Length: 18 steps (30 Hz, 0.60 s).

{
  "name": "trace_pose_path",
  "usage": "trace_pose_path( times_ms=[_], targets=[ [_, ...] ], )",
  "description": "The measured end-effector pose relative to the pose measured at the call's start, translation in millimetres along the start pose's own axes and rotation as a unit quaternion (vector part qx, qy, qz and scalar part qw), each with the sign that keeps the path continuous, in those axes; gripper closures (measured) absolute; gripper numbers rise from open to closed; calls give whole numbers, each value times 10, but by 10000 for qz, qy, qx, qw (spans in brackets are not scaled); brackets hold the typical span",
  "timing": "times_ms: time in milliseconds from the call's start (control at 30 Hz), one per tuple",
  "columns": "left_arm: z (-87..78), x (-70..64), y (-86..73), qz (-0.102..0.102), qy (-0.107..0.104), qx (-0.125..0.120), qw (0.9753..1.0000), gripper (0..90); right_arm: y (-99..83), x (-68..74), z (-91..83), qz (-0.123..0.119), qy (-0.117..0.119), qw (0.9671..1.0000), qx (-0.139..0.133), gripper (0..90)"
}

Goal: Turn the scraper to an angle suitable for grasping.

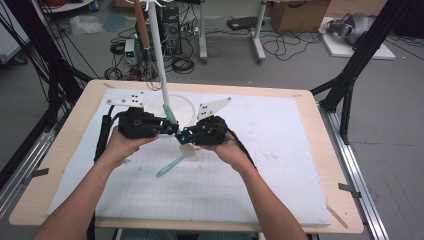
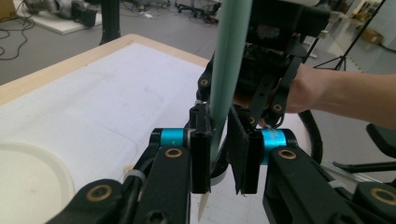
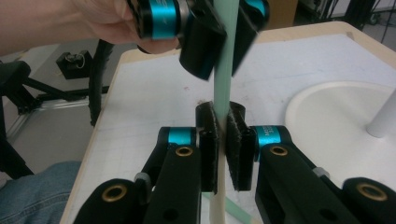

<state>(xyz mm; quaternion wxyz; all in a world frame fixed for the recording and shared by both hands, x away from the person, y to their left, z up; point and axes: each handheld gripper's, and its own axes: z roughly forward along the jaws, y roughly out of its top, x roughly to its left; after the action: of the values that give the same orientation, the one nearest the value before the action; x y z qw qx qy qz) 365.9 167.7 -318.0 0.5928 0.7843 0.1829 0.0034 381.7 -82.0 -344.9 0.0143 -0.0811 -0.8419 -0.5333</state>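
Mint-green plastic spatula [image 1: 172, 162] with a cream blade, held between my two tools.
My left hand-held gripper [image 2: 218, 161] and right hand-held gripper [image 3: 223, 151] both clamp its handle above the white worktop [image 1: 280, 150].

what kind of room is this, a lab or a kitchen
Most likely a lab or workshop for recording handling tasks: loose black cables on the grey floor, a black metal frame leg, and a cardboard box behind the wooden table.

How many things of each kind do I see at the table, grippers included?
Left gripper, right gripper: 2
Green-handled utensil, held: 1
Green utensil on the mat: 1
Whisk, hanging: 1
White stand: 1
Total: 6
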Motion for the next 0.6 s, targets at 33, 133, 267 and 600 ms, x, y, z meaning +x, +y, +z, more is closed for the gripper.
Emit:
trace_pose_path(
  times_ms=[33, 133, 267, 600],
  targets=[
    [5, -8, 1, -5, 20, -68, 10000, 791, 2, -2, 10, -20, 8, 10000, -9, 849],
    [10, -12, 3, 46, 99, -37, 9999, 820, 2, -1, 42, 13, 40, 10000, -21, 846],
    [-2, -16, 5, 63, 183, 16, 9998, 830, -6, 0, 39, 28, -24, 10000, 8, 812],
    [-106, -9, 27, 62, 368, 87, 9993, 831, -100, -20, -210, 451, -488, 9978, -1, 527]
  ],
)
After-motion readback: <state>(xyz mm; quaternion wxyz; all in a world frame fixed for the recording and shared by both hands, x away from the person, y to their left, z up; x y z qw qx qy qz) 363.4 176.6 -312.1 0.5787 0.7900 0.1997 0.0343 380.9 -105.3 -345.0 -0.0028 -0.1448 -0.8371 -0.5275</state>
